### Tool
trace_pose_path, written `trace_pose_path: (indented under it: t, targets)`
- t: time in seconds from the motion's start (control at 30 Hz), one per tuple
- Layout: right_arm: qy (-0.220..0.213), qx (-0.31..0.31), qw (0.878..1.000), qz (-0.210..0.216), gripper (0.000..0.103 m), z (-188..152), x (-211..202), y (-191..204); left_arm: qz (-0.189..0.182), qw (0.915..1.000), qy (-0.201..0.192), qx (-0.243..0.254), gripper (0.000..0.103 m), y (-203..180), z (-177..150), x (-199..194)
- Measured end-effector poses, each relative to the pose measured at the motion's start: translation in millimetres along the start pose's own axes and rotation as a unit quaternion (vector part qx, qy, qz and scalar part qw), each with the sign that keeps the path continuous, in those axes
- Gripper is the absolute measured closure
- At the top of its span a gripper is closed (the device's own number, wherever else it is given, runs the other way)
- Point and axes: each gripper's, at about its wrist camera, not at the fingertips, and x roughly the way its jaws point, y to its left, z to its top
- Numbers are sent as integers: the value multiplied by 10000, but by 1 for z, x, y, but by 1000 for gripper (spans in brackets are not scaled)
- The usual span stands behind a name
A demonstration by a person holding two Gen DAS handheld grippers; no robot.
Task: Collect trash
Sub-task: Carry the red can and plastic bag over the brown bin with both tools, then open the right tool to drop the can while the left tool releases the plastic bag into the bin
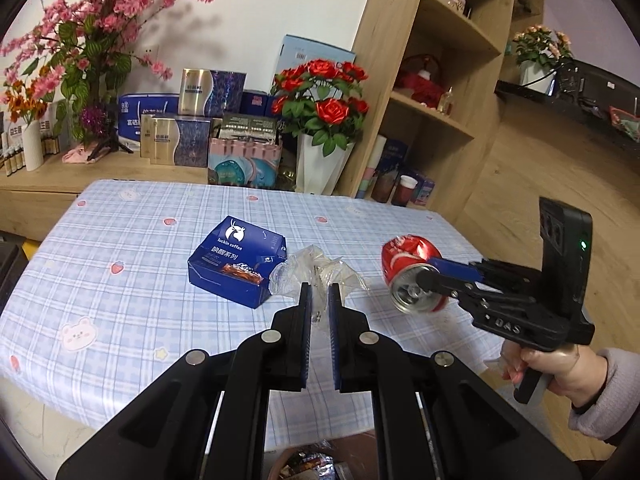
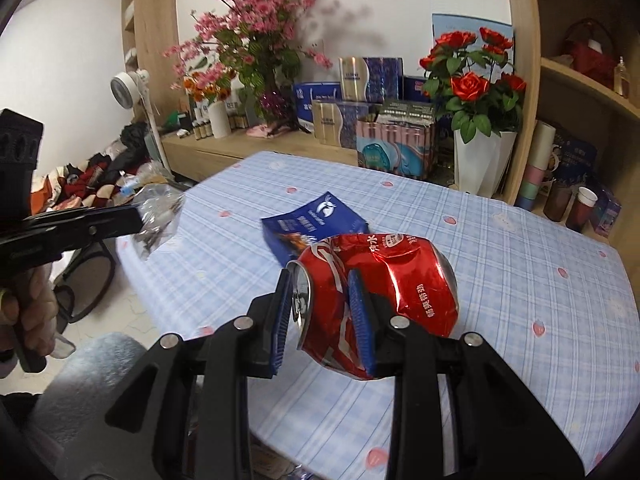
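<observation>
Trash items are shown at three depths. Nearest, at the bottom centre of the left wrist view, the rim of a container (image 1: 316, 462) holding dark wrappers is partly seen between the gripper arms.

Above it, the left gripper (image 1: 319, 294) is seen with its jaws pressed almost together on a crumpled clear plastic wrapper (image 1: 320, 270), which is pinched between the blue pads and is lifted off the checked tablecloth (image 1: 120, 280). In the right wrist view the same wrapper (image 2: 158, 216) is seen at the left of the frame, at the tip of the left gripper (image 2: 138, 218), which is held by a hand (image 2: 28, 308).

A dented red soda can (image 2: 384, 292) is gripped by the right gripper (image 2: 326, 316) at lower centre of the right wrist view: one pad is laid against the can's top end, the other against its crushed side wall. In the left wrist view the can (image 1: 412, 276) is seen at right of centre, clamped by the right gripper (image 1: 430, 270), whose handle is held by a hand (image 1: 560, 372) in a pale sleeve.

Beyond both, a blue coffee box (image 1: 240, 264) is left lying on the cloth, near the middle of the table.

Farthest, along the upper half of both frames, a wooden sideboard with stacked boxes, a pink blossom arrangement (image 1: 96, 40) and red roses (image 1: 324, 100) in a white vase is shown.
</observation>
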Motion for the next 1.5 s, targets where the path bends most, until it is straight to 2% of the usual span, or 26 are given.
trace_pose_path:
  t: [0.2, 0.4, 0.7, 0.73, 0.77, 0.83, 0.9, 0.93, 1.07, 1.27, 1.4, 1.5]
  targets:
    - [-69, 137, 9998, 116, 72, -27, -41, 26, -30, 9999, -73, -65, 95, -8, -14, -35]
    - [66, 261, 9995, 143, 72, -67, -67, 49, -76, 9999, -73, -100, 95, -17, -35, -63]
    - [757, 542, 9951, 322, 69, -117, -63, 75, -159, 9998, -22, -135, 95, -26, -54, -80]
    - [776, 537, 9950, 314, 66, -119, -62, 78, -163, 9998, -21, -142, 95, -27, -56, -81]
    - [794, 545, 9948, 317, 55, -120, -62, 80, -156, 9998, -23, -143, 95, -28, -58, -81]
    - [746, 573, 9953, 252, 43, -120, -63, 80, -133, 9998, -25, -136, 95, -30, -62, -82]
    - [602, 644, 9959, 205, 37, -115, -68, 77, -138, 9998, 7, -145, 95, -32, -66, -80]
    - [529, 670, 9962, 147, 30, -112, -70, 75, -140, 9998, 28, -147, 95, -34, -69, -80]
    - [116, 692, 9970, -337, 8, -104, -84, 68, -173, 9998, 102, -83, 95, -42, -80, -76]
    - [-158, 818, 9925, -890, 6, -104, -93, 53, -214, 9996, 183, -28, 95, -52, -94, -67]
    - [-248, 841, 9903, -1073, 6, -107, -96, 45, -393, 9986, 290, -226, 95, -52, -108, -61]
    - [-364, 808, 9885, -1223, 6, -113, -99, 42, -388, 9981, 422, -231, 94, -53, -117, -57]
